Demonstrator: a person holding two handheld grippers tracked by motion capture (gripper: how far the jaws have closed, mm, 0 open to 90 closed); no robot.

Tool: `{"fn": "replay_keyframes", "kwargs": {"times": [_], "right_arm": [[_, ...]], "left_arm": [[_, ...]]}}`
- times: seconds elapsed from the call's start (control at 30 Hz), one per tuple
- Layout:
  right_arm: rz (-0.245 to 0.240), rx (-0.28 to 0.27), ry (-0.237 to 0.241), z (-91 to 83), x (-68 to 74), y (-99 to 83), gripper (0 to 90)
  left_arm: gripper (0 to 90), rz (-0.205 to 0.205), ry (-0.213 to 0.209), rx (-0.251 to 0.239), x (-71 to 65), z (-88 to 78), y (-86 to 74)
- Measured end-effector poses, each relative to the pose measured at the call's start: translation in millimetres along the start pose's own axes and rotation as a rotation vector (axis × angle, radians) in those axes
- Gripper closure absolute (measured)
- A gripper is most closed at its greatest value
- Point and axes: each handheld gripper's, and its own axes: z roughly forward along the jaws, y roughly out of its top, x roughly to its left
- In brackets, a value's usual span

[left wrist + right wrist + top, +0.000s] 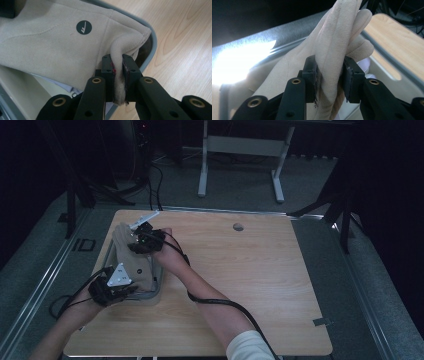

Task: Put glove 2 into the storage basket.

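I hold a beige fleece garment point(131, 265) over a grey tray point(156, 292) at the left edge of the table point(240, 285), one hand-held gripper at each end. My left hand-held gripper point(118, 75) sits at the near end, its jaws squeezed tight on a thin fold at the hem corner, the cloth pinched flat between the pads. My right hand-held gripper point(329, 76) is at the far end, its jaws partly closed around a thicker bunch of several folds. The garment's long axis runs from near to far along the tray, so the cloth stretches away from my left hand towards my right, and the right arm crosses the table to reach it. Both hands are on the cloth, so neither is nearer. In the tray, under the fleece, I see a pale lining and something white with a small metal ring, too hidden to name. A round dark logo point(84, 27) lies on the panel facing my left hand. I judge the coming move depends on keeping the two ends apart along that line
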Motion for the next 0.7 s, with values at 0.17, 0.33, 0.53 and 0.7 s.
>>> {"fn": "replay_keyframes", "kwargs": {"times": [0.17, 0.33, 0.53, 0.7], "right_arm": [[-0.012, 0.055, -0.029, 23.4, -1.0, -10.9, 66.9], [-0.007, 0.100, -0.052, 40.3, -6.6, -22.6, 66.1], [0.025, 0.101, -0.034, 46.9, -11.9, -28.3, 63.3], [0.020, 0.076, -0.037, 41.7, -14.0, -26.4, 53.9]], "left_arm": [[82.1, -0.030, -0.023, 0.006, 3.3, 11.2, -5.9], [82.0, -0.037, -0.024, 0.012, 5.2, 19.8, -6.8], [81.9, -0.064, -0.048, 0.014, 8.6, 27.1, -10.5], [79.8, -0.086, -0.056, 0.001, 10.5, 24.6, -11.5]]}}
